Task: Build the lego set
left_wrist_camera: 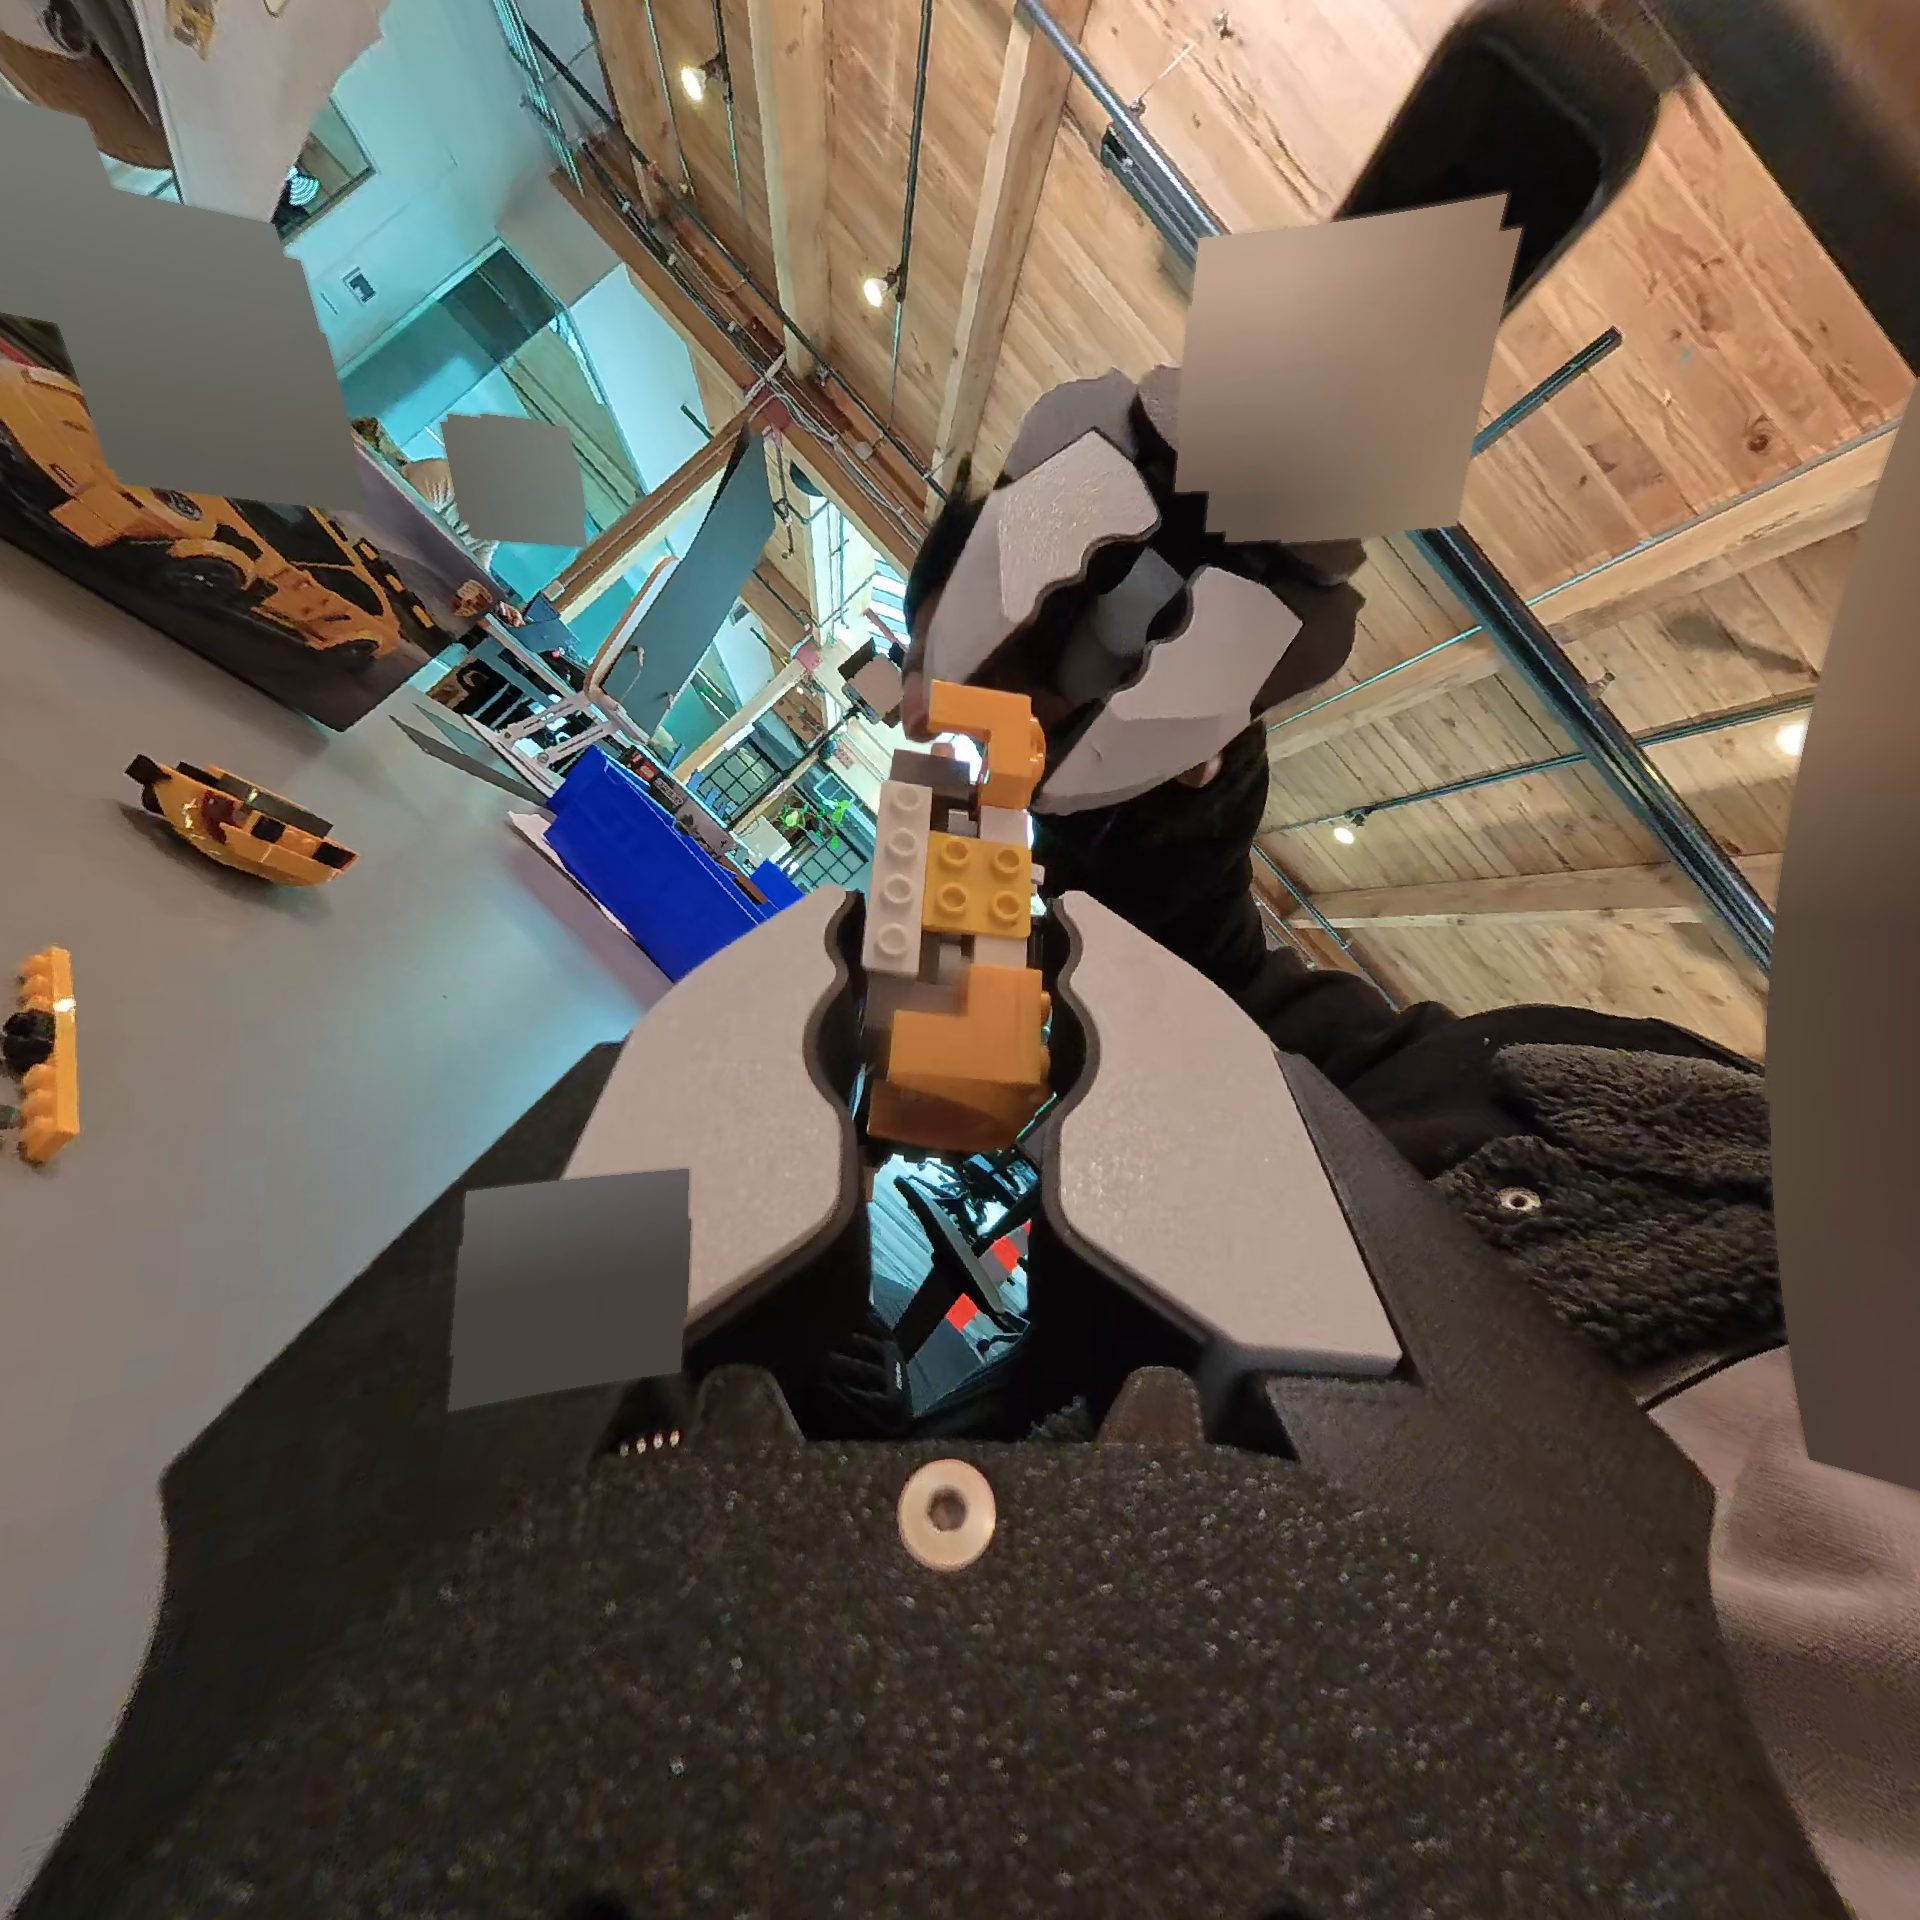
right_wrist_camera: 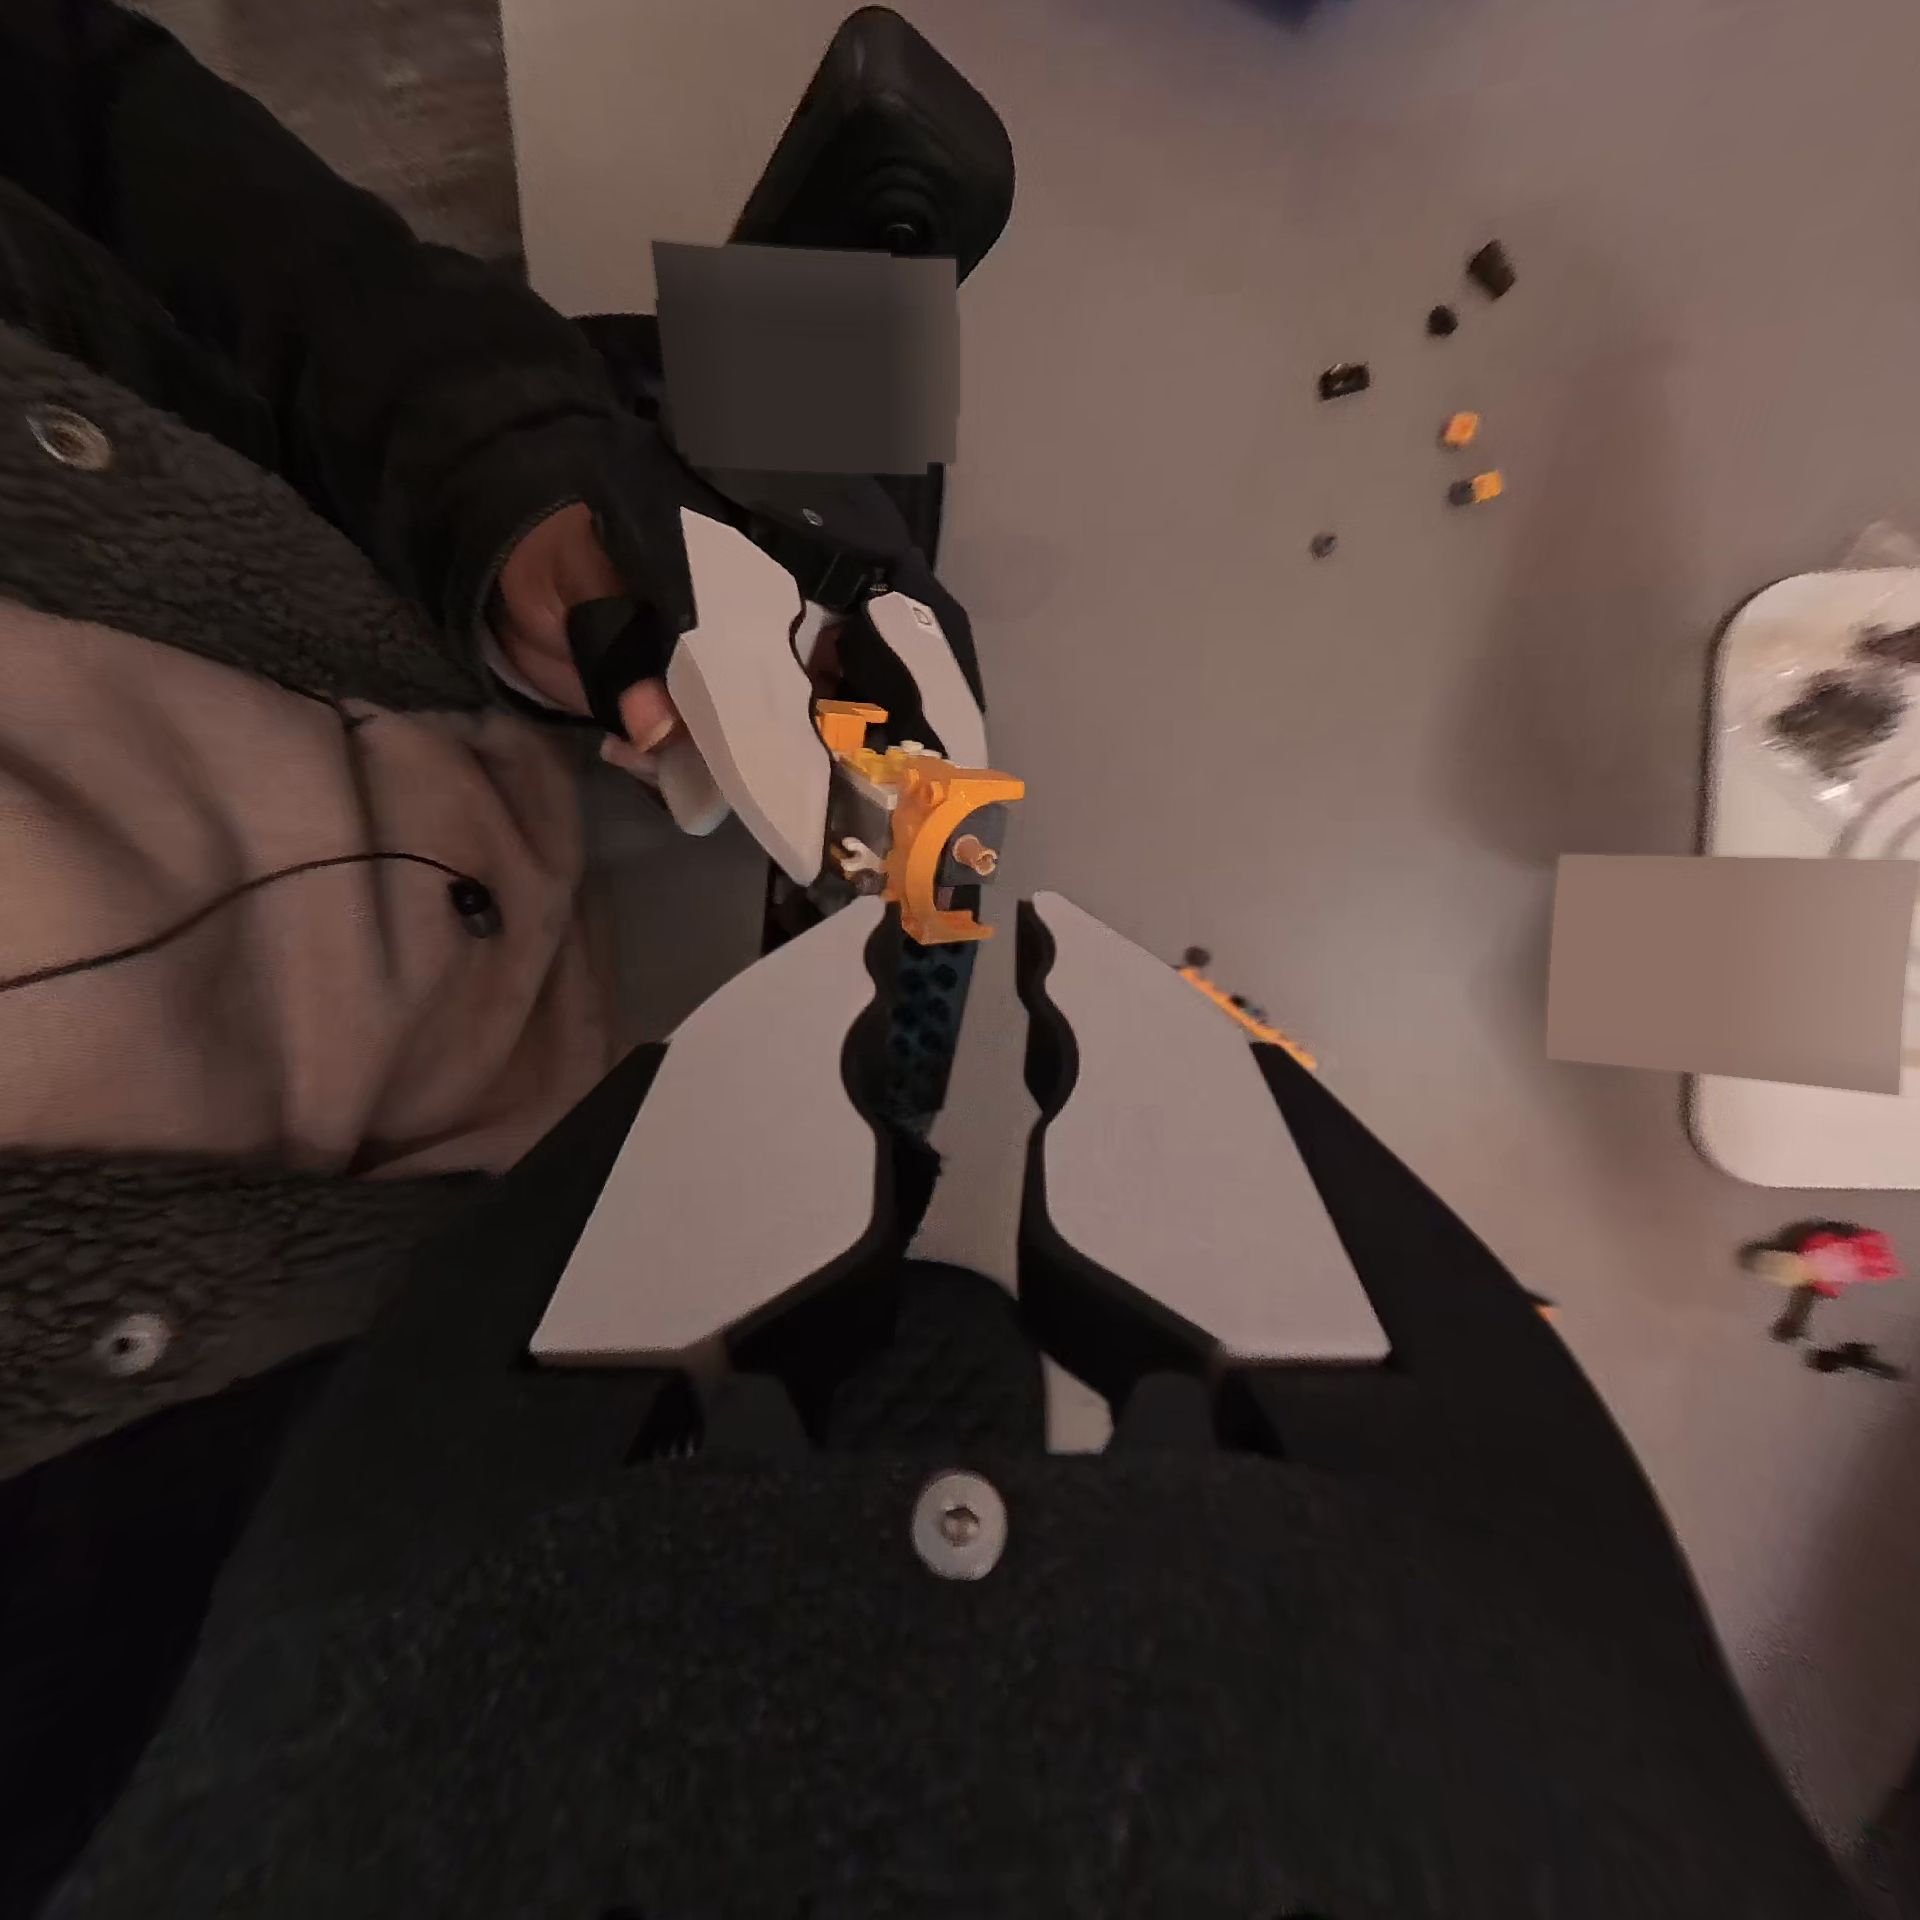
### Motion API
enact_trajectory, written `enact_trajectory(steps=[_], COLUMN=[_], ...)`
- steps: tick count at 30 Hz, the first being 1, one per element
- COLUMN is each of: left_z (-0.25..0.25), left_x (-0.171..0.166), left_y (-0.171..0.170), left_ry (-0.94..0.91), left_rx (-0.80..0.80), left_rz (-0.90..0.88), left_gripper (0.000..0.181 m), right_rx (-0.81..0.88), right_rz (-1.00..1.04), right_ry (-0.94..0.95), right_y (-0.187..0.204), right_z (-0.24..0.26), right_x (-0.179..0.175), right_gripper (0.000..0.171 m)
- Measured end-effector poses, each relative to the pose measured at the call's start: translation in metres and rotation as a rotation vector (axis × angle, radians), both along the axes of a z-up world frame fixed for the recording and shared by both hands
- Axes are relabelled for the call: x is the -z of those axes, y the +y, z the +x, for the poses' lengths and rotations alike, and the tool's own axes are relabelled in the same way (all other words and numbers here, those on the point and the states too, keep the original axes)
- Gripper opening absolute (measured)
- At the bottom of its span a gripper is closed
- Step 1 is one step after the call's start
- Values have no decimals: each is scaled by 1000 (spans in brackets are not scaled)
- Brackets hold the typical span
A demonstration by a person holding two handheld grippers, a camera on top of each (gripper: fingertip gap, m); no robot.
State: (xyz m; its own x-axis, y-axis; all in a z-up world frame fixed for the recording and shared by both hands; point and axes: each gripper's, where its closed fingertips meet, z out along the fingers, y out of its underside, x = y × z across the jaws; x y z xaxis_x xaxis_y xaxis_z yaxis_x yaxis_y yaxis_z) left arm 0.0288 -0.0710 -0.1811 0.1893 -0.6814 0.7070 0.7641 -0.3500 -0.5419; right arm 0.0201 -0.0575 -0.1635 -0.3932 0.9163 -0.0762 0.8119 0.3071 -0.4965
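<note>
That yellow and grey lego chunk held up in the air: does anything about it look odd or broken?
Nothing looks broken. The lego assembly is held clear of the grey table, clamped in the left claw. The right claw is at its far end. Loose small pieces lie scattered on the table.

Colour rundown: the lego build (left_wrist_camera: 961, 935) is mostly orange-yellow with light grey and darker grey bricks mixed in, plus a dark blue holed strip (right_wrist_camera: 925, 1029) underneath. Both tongs, left (left_wrist_camera: 951, 1029) and right (right_wrist_camera: 1003, 914), have pale grey fingers (left_wrist_camera: 727, 1101) on speckled black bodies. The surface (left_wrist_camera: 260, 1247) is plain grey, the storage bin (left_wrist_camera: 655, 862) bright blue, the ceiling (left_wrist_camera: 1558, 675) warm brown wood planks. There's a white tray (right_wrist_camera: 1808, 1143), scattered black and orange loose bits (right_wrist_camera: 1460, 428), and a black fuzzy jacket (left_wrist_camera: 1621, 1195).
</note>
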Motion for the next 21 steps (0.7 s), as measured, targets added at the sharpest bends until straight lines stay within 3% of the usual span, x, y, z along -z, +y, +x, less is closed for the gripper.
enact_trajectory(steps=[6,21], left_z=[-2,4], left_x=[-2,-9], left_y=[-1,-8], left_ry=[61,239], left_rx=[-60,-151], left_rz=[29,139], left_gripper=[32,32], right_rx=[-65,-182], right_rz=[141,-1], right_ry=[130,109], right_y=[-10,-13], right_z=[-8,-2], right_x=[4,-5], right_gripper=[29,36])
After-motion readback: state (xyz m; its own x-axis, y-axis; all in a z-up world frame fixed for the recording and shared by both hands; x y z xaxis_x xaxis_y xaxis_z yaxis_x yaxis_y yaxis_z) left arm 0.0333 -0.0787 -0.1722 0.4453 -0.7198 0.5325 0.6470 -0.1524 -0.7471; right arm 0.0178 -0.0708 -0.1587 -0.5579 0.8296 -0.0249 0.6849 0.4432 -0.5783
